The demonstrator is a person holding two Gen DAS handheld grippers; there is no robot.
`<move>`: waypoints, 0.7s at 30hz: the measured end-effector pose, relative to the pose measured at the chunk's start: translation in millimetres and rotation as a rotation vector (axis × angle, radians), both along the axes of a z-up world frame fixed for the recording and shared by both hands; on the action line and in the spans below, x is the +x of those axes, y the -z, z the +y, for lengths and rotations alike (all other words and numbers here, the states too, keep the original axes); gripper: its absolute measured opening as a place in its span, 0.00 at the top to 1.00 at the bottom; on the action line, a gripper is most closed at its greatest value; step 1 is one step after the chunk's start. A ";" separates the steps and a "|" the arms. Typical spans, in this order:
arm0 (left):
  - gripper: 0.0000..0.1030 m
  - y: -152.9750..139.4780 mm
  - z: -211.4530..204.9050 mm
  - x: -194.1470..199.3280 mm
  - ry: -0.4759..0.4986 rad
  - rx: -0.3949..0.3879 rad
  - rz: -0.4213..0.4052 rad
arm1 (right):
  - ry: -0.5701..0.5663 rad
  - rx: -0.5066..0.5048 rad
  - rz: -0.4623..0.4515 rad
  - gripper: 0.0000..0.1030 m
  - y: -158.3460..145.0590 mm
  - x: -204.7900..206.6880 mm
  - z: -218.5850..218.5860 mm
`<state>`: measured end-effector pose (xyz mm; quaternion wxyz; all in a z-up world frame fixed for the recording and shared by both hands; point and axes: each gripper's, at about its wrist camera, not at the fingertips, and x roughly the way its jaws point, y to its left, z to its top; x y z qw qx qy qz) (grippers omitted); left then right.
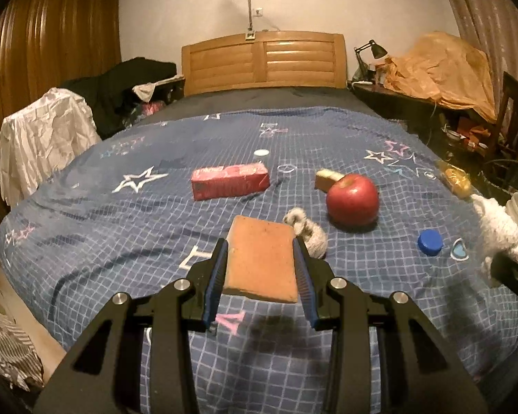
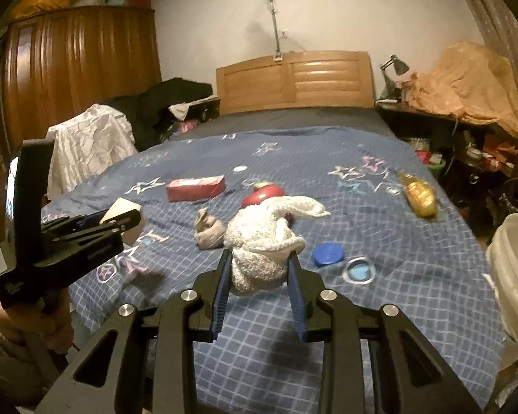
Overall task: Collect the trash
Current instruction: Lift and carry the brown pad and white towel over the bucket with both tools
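Two tools are in our hands, both closed on items held above the bed (image 1: 121, 269). Our left tool (image 1: 260, 258) grips an orange sponge (image 1: 262, 262) flat between its blue pads; in the right wrist view the same tool (image 2: 117, 222) shows at the left edge. Our right tool (image 2: 259, 269) clamps a crumpled white cloth (image 2: 266, 238), part of it draping forward past the fingertips. We take the red apple (image 1: 353, 199) as landmark, resting on the blue checked bedspread. Left of the apple and a little further back lies a red carton (image 1: 229, 181) on its side. Just behind the apple, touching or nearly so, sits a small tan piece (image 1: 326, 177) we cannot identify. Near the apple's front left lies a grey wadded rag (image 1: 309, 233). To the apple's front right lie a blue bottle cap (image 1: 430, 241) and, just beside it, a clear ring with a blue centre (image 1: 459, 250). Beyond the carton is a white cap (image 1: 261, 153). Far right of the apple, near the bed's edge, lies a yellow wrapped packet (image 1: 456, 177). Past that edge stands a white bucket (image 2: 514, 276).
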<state>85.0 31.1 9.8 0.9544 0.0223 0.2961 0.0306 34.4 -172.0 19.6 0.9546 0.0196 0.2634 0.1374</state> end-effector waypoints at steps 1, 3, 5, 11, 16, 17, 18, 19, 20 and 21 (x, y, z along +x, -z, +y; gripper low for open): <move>0.65 -3.0 -5.8 1.4 0.009 0.009 -0.006 | 0.012 0.000 -0.006 0.69 -1.7 -0.9 -5.0; 0.65 -9.1 -17.1 3.6 0.028 0.022 -0.021 | 0.036 -0.003 -0.016 0.69 -5.3 -2.6 -15.6; 0.65 -14.8 -27.9 5.2 0.049 0.029 -0.035 | 0.071 0.000 -0.029 0.69 -10.8 -5.1 -30.9; 0.65 -35.5 -85.0 15.0 0.164 0.052 -0.075 | 0.180 -0.012 -0.074 0.69 -29.5 -14.2 -79.7; 0.65 -50.6 -142.8 23.4 0.277 0.059 -0.097 | 0.270 -0.052 -0.105 0.69 -48.9 -25.3 -128.8; 0.65 -53.3 -152.7 24.9 0.295 0.061 -0.101 | 0.288 -0.058 -0.105 0.69 -53.2 -28.0 -141.9; 0.65 -56.4 -168.1 26.5 0.325 0.064 -0.106 | 0.302 -0.059 -0.104 0.69 -56.4 -30.2 -152.2; 0.65 -59.2 -183.9 28.0 0.355 0.068 -0.111 | 0.323 -0.063 -0.105 0.69 -60.8 -33.4 -165.7; 0.65 -61.6 -199.4 29.3 0.384 0.069 -0.114 | 0.345 -0.070 -0.106 0.69 -64.9 -36.6 -178.8; 0.65 -63.0 -213.6 29.9 0.411 0.070 -0.115 | 0.362 -0.078 -0.104 0.69 -68.1 -38.5 -190.0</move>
